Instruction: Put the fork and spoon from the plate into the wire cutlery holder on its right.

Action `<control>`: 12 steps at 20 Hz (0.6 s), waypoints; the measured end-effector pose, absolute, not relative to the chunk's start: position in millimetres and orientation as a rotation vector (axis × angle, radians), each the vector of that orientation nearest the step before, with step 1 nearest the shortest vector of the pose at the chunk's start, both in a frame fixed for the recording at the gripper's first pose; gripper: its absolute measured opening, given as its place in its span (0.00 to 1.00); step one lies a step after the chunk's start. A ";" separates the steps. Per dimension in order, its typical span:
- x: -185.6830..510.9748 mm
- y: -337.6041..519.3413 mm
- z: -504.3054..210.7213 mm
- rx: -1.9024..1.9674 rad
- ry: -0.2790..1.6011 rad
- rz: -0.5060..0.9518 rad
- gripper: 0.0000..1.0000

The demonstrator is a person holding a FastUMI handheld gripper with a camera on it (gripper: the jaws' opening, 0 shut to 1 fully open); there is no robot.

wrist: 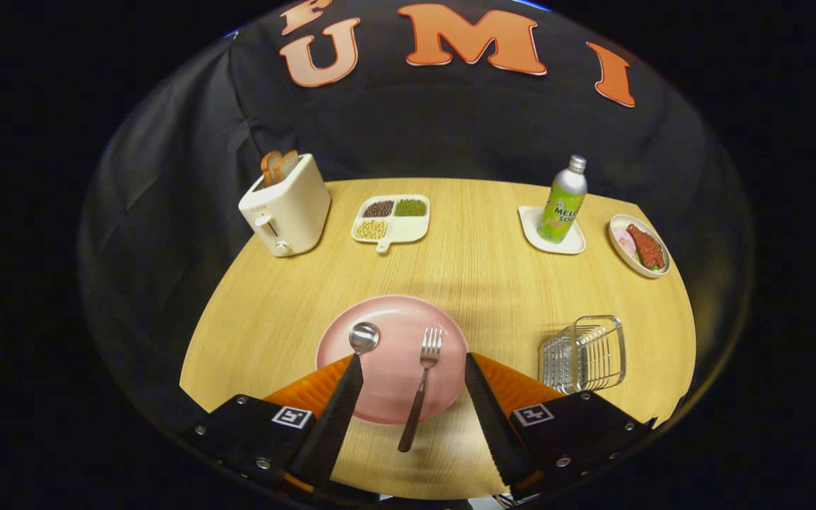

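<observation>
A pink plate [394,319] lies on the wooden table just ahead of my fingers. On it rests a fork [422,382] with a dark handle that overhangs the plate's near rim, tines pointing away. A spoon [363,337] lies to the fork's left, its bowl showing and its handle hidden behind my left finger. My gripper [414,363] hovers above the plate's near side, open wide, with the fork lying below the gap between the fingers. The wire cutlery holder [584,354] stands to the plate's right, just beyond my right finger.
At the table's far side stand a cream toaster [286,207] with bread, a divided dish of beans [389,218], a green bottle [562,202] on a white coaster, and a small dish of food [639,245]. Bare wood lies between the plate and those items.
</observation>
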State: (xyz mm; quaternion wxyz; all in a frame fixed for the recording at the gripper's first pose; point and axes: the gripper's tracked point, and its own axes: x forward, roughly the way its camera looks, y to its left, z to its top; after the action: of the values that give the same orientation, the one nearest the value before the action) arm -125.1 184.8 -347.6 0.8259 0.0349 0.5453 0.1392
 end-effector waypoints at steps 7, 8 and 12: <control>-159.7 192.9 -422.2 0.011 1.350 0.270 0.68; -164.4 193.6 -429.2 0.002 1.370 0.267 0.65; -173.6 194.9 -444.3 -0.029 1.407 0.254 0.54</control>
State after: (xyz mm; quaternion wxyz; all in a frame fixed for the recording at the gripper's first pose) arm -173.6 194.9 -444.3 0.7550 -0.0132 0.6451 0.1165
